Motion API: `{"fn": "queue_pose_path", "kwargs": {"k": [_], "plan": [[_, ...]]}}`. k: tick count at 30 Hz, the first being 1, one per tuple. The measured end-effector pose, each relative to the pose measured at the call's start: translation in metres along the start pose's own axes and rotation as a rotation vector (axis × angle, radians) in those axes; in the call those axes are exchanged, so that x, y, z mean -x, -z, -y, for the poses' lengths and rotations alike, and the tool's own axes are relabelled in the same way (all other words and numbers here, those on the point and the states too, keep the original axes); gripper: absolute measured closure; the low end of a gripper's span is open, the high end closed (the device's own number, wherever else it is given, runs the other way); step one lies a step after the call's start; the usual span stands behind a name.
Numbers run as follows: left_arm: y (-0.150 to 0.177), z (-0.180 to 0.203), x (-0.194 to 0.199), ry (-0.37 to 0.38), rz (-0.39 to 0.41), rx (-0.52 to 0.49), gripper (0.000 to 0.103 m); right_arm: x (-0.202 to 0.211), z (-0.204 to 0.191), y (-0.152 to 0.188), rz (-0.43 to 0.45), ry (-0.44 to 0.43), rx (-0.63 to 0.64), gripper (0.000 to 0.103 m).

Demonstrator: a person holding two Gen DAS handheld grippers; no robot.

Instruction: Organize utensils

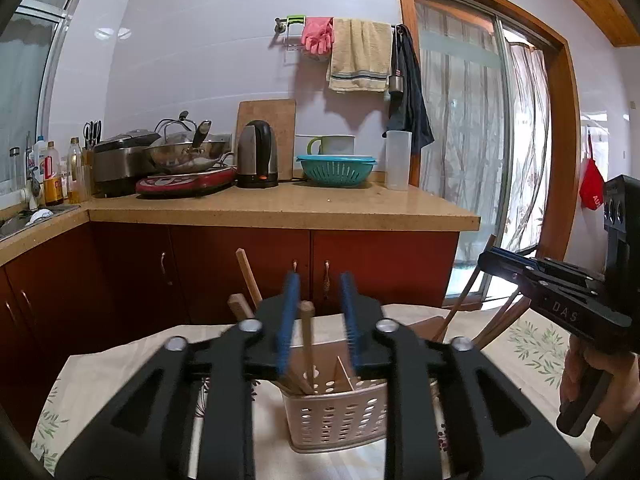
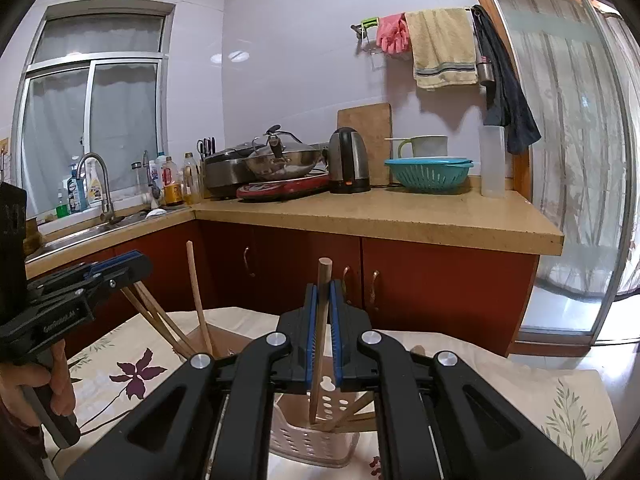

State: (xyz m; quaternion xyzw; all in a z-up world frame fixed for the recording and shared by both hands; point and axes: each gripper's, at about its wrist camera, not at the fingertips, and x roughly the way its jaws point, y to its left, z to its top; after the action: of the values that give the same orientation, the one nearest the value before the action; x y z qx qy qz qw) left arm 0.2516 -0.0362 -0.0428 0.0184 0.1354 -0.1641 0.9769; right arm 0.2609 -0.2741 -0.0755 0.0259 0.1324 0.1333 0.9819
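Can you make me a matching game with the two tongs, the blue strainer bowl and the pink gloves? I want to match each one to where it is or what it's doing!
Things:
1. right tongs
2. left tongs
3. blue strainer bowl
4. pink gloves

Places or states:
A. hanging on the rail
B. shut on a wooden stick
C. open
D. sitting on the counter

Pairs: 1-B, 2-C, 3-D, 4-A

Both grippers, left (image 1: pixel 319 320) and right (image 2: pixel 323 332), have matte black angular arms, silver round pivot screws and blue ribbed fingers (image 1: pixel 289 320). Pale lettering marks each black body. A bare-skinned hand (image 2: pixel 52 392) wraps one black handle.
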Motion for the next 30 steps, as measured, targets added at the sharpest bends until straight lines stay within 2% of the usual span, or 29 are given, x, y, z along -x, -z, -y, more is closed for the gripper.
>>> {"fn": "queue_pose_path", "kwargs": {"k": [2, 3, 4, 6, 12, 16, 20, 22, 30], "plan": [[0.0, 0.002, -0.001, 0.0, -0.001, -0.007, 0.07, -0.001, -0.001, 0.0, -0.009, 0.001, 0.004, 0.092], [0.0, 0.002, -0.001, -0.001, -0.002, -0.009, 0.063, -0.001, -0.001, 0.001, -0.008, 0.003, 0.006, 0.082], [0.0, 0.002, -0.001, 0.0, -0.001, -0.009, 0.058, 0.0, -0.002, 0.0, -0.005, 0.004, 0.006, 0.067], [0.001, 0.002, -0.001, 0.003, 0.002, -0.007, 0.054, 0.002, -0.003, 0.0, 0.008, 0.001, 0.006, 0.053], [0.0, 0.008, 0.0, 0.015, 0.009, -0.027, 0.037, 0.009, -0.006, -0.003, 0.038, 0.005, 0.015, 0.033], [-0.002, 0.014, 0.002, 0.008, 0.017, -0.042, 0.025, 0.016, -0.006, -0.006, 0.059, 0.009, 0.013, 0.027], [-0.004, 0.014, 0.004, 0.01, 0.025, -0.035, 0.021, 0.021, -0.006, -0.007, 0.073, 0.008, 0.016, 0.024], [-0.006, 0.015, 0.006, 0.006, 0.034, -0.031, 0.016, 0.025, -0.008, -0.007, 0.08, 0.009, 0.018, 0.022], [-0.013, 0.021, 0.021, -0.042, 0.07, -0.034, 0.008, 0.038, -0.008, -0.011, 0.098, 0.034, 0.018, 0.018]]}}
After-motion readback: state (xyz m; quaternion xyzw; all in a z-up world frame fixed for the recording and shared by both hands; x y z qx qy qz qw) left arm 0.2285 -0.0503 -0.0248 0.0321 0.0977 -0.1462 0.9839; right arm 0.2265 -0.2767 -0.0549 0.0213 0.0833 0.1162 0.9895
